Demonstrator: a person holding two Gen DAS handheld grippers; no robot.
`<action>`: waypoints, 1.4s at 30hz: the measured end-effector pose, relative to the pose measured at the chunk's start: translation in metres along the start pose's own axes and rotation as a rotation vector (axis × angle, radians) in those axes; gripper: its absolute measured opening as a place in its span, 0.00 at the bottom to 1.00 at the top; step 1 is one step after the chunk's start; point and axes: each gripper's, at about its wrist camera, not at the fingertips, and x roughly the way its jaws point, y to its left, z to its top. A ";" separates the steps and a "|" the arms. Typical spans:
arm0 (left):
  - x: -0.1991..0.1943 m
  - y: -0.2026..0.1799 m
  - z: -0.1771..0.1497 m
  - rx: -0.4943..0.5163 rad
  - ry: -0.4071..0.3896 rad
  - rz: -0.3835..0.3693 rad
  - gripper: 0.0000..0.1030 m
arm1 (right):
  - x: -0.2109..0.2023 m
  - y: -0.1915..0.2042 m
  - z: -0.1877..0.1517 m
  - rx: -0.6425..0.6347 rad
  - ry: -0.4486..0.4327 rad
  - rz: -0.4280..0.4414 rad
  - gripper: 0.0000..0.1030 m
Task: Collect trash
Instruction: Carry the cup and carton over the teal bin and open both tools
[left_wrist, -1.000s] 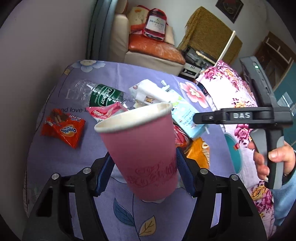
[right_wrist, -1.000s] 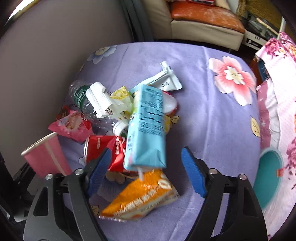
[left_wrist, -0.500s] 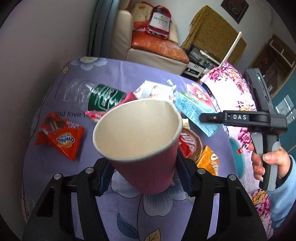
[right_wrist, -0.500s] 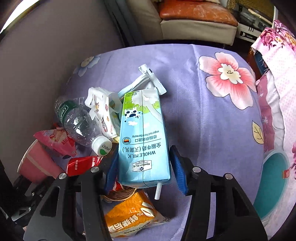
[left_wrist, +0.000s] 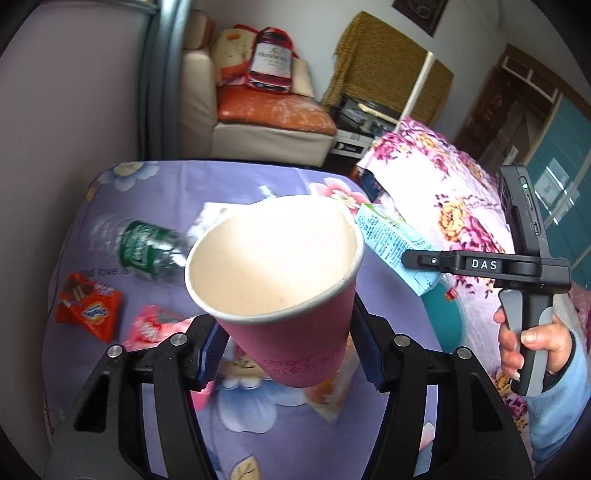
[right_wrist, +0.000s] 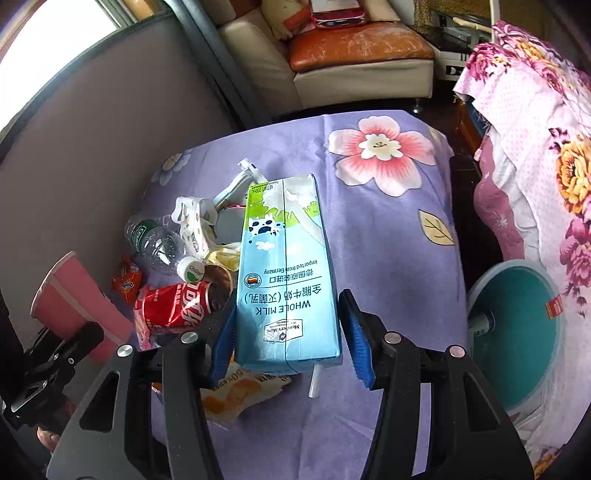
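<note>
Your left gripper (left_wrist: 288, 354) is clamped on the pink paper cup (left_wrist: 280, 288), mouth tilted toward the camera and lifted clear of the table (right_wrist: 388, 266); your right gripper (right_wrist: 286, 332) has just been closing and now pinches the blue milk carton (right_wrist: 286, 280) by its lower end, also off the cloth, with its straw hanging below. So two pieces are in hand, neither yet dropped, and the teal bin (right_wrist: 517, 332) waits just past the table's right edge, beside the flowered bedding (right_wrist: 535, 166). Left on the purple cloth, toward its left edge, you have the plastic bottle (right_wrist: 155, 243), the red cola can (right_wrist: 177, 306), the orange snack packet (left_wrist: 88, 312), a pink wrapper (left_wrist: 155, 328), a white wrapper (right_wrist: 192, 225) and an orange packet (right_wrist: 236, 395) under the carton at the near edge. By that count you are early: most of the pile remains, and both loads need carrying over to the bin first.
</note>
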 end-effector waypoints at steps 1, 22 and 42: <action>0.005 -0.008 0.001 0.013 0.007 -0.009 0.60 | -0.006 -0.010 -0.004 0.018 -0.008 -0.005 0.49; 0.170 -0.243 -0.020 0.344 0.250 -0.172 0.60 | -0.091 -0.251 -0.111 0.389 -0.096 -0.169 0.49; 0.249 -0.308 -0.039 0.407 0.366 -0.151 0.88 | -0.069 -0.322 -0.138 0.491 -0.035 -0.172 0.49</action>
